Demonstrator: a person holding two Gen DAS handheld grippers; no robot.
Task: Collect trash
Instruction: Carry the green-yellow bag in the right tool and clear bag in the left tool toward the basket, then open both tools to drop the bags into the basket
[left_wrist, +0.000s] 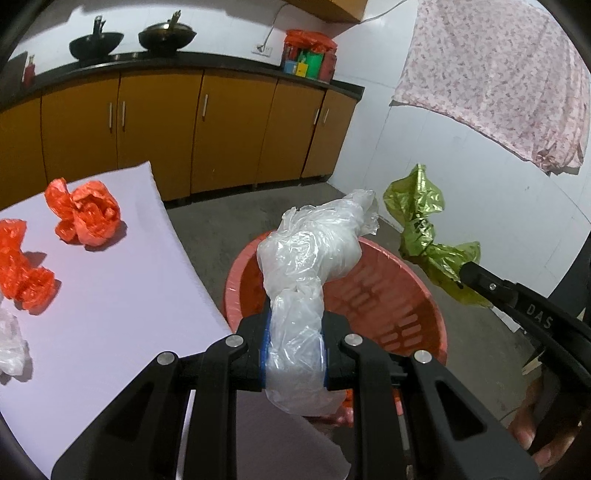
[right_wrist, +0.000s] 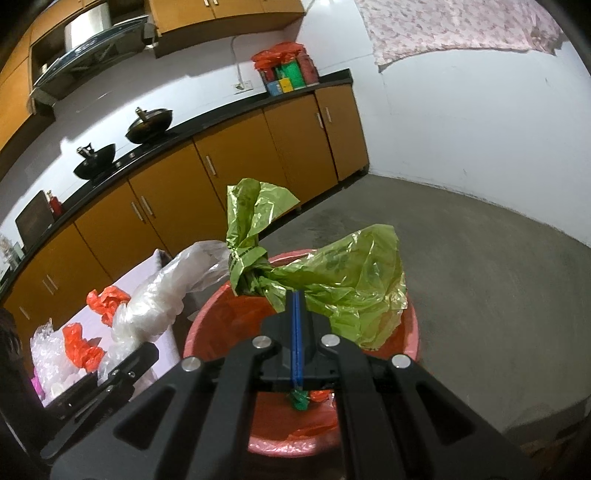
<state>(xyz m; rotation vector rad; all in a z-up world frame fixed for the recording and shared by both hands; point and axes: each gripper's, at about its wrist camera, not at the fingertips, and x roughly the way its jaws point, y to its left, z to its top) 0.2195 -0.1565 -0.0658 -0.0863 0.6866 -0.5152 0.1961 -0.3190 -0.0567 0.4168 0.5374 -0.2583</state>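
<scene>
Tongs: left gripper (left_wrist: 293, 347) clamps clear bag (left_wrist: 310, 251), right gripper (right_wrist: 297, 332) pinches green bag (right_wrist: 332, 280); both over bin (left_wrist: 436, 317). Step: drop-off. Next: let go.

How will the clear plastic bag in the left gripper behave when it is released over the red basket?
The clear plastic bag looks thin and crumpled, so probably light and floppy. It bulges past the left gripper, so it may spring open. It could catch on the red basket rim.
</scene>
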